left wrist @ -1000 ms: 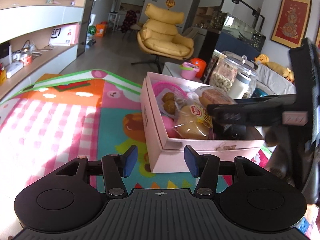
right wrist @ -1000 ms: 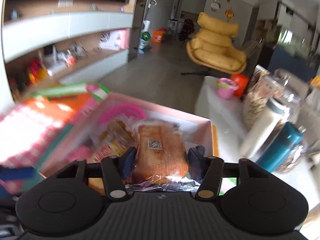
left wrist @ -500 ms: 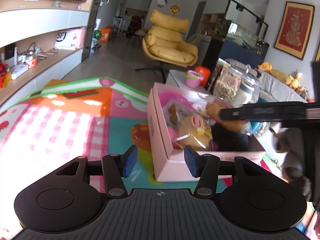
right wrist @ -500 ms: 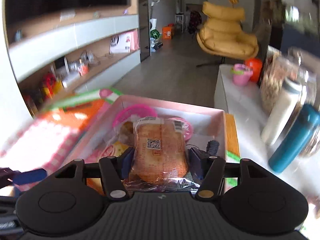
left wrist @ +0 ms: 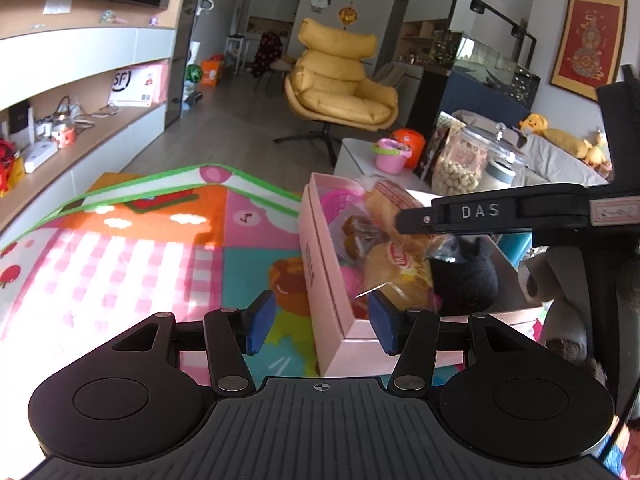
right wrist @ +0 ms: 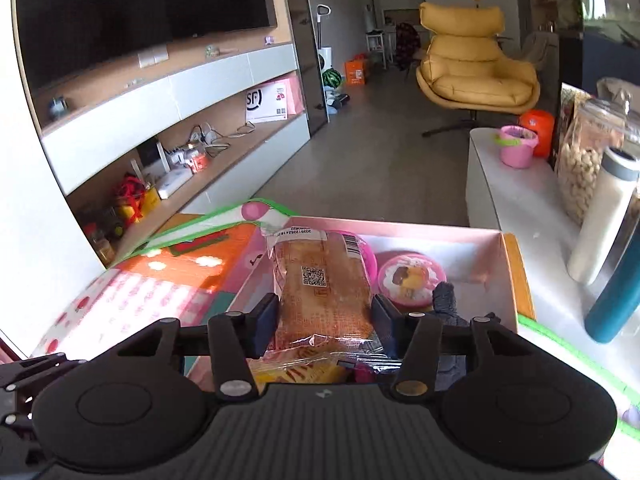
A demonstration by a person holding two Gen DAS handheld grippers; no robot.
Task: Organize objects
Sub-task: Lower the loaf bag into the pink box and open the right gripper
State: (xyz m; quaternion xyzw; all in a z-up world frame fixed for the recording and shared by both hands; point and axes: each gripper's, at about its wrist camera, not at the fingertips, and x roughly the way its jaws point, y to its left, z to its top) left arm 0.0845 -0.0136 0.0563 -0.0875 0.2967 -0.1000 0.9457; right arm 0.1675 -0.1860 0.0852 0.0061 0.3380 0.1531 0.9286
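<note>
Where grey flooring ends, a colourful play mat (left wrist: 132,248) lies flat.

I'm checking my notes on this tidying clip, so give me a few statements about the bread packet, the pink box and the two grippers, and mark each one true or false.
1. The right gripper is shut on the wrapped bread packet. True; its fingers have just been closing, with the packet between them.
2. The left gripper holds a snack bag. False; its blue fingers stand open with nothing held between them, near the corner of the pink box.
3. The pink box is empty. False; it holds snack packets and a dark plush toy.
4. The box sits on a colourful play mat. True.
5. The yellow armchair lies tipped over. False; it stands upright on the floor.
</note>
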